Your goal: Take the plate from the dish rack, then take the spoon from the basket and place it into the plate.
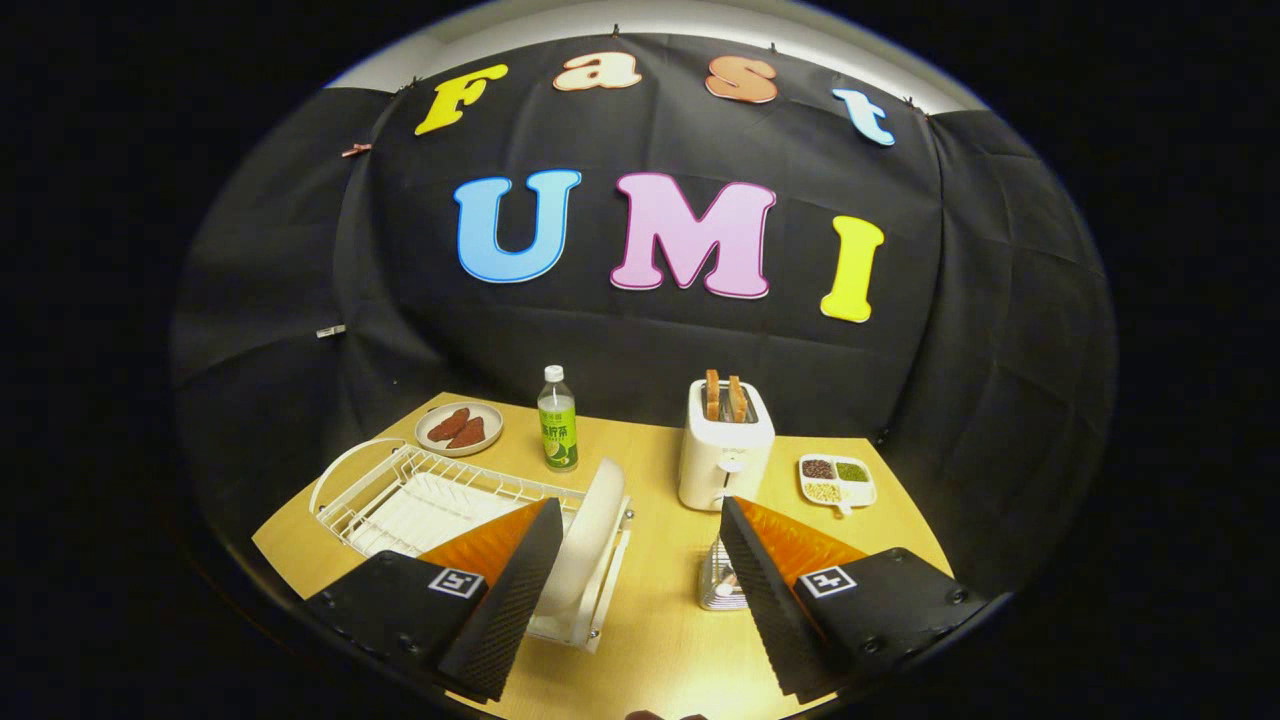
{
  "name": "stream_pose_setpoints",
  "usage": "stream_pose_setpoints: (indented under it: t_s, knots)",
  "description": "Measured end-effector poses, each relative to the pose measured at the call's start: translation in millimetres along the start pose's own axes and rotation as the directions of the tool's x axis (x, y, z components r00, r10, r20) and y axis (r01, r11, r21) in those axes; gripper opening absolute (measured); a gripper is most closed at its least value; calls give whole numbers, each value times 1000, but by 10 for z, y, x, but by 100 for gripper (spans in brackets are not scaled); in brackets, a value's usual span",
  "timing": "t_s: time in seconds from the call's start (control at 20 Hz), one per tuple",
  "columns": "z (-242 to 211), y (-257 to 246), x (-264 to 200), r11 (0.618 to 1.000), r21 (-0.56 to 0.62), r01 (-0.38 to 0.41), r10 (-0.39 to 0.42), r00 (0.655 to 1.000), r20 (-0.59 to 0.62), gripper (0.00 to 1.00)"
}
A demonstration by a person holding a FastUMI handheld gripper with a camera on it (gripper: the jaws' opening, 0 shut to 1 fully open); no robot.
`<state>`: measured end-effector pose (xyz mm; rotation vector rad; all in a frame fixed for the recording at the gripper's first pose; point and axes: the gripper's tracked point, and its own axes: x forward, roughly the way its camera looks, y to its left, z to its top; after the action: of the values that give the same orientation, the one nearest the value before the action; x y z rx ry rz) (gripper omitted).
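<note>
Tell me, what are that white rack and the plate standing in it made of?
The dish rack looks like thin metal wire with a white coating, judging by its slim open bars. The plate, standing on edge just ahead of the open gripper, looks like glazed ceramic, smooth and white, though it could be plastic.

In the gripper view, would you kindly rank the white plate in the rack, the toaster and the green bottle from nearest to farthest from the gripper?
The gripper is open, fingers apart.
1. White plate: upright in the dish rack, beside the left finger.
2. Toaster: beyond the fingers, ahead of the right one.
3. Green bottle: farther back, behind the rack.
</note>
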<state>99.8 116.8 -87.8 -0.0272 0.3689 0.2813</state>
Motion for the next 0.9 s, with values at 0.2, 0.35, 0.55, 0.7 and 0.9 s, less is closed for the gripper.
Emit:
stream_pose_setpoints:
  t_s: [0.2, 0.35, 0.55, 0.7, 0.9]
  knots:
    - [-222, 65, 395, 998, 58, 27, -20, 991, -130, 98]
    - [-424, 53, 653, 995, 82, 61, -40, 969, -243, 98]
    - [-628, 183, 807, 988, 149, 50, 7, 934, -358, 99]
    - [-717, 281, 918, 978, 205, 42, 49, 907, -418, 92]
    - [-844, 363, 983, 974, 225, 41, 72, 879, -472, 60]
